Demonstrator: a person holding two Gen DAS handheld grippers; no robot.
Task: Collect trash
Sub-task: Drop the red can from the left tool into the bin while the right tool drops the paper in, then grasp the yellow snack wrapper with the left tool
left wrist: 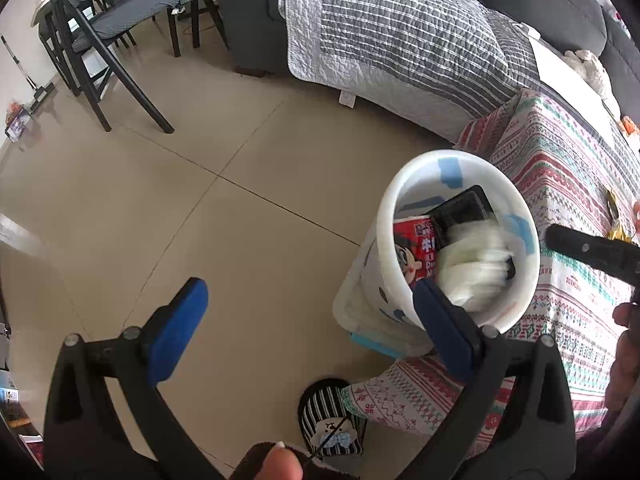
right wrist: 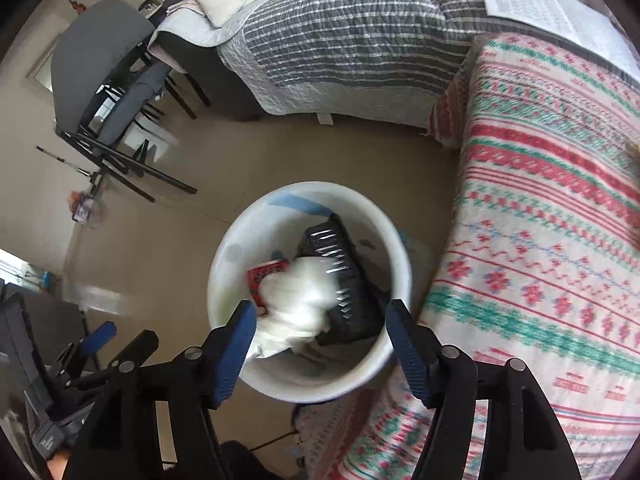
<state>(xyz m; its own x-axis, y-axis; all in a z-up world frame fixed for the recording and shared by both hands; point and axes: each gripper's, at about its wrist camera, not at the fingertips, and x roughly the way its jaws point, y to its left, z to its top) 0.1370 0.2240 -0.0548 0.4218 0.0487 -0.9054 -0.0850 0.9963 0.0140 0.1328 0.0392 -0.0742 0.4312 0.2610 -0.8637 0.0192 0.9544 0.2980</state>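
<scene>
A: Report task status.

B: The white bin [right wrist: 310,288] stands on the floor beside the cloth-covered desk [right wrist: 540,240]. It already contains a black tray [right wrist: 344,280], a red packet [right wrist: 264,276] and white crumpled paper [right wrist: 304,304]. Judged partly complete; any remaining trash is not visible.

A: Report jaws.

B: Right gripper [right wrist: 320,348]: jaws wide apart, empty, above the bin rim at 6 o'clock. Left gripper [left wrist: 308,328]: jaws wide apart, empty; one finger overlaps the bin rim in view, contact unclear.

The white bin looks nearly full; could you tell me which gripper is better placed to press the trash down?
Probably the right gripper: open, directly above the white bin.
</scene>
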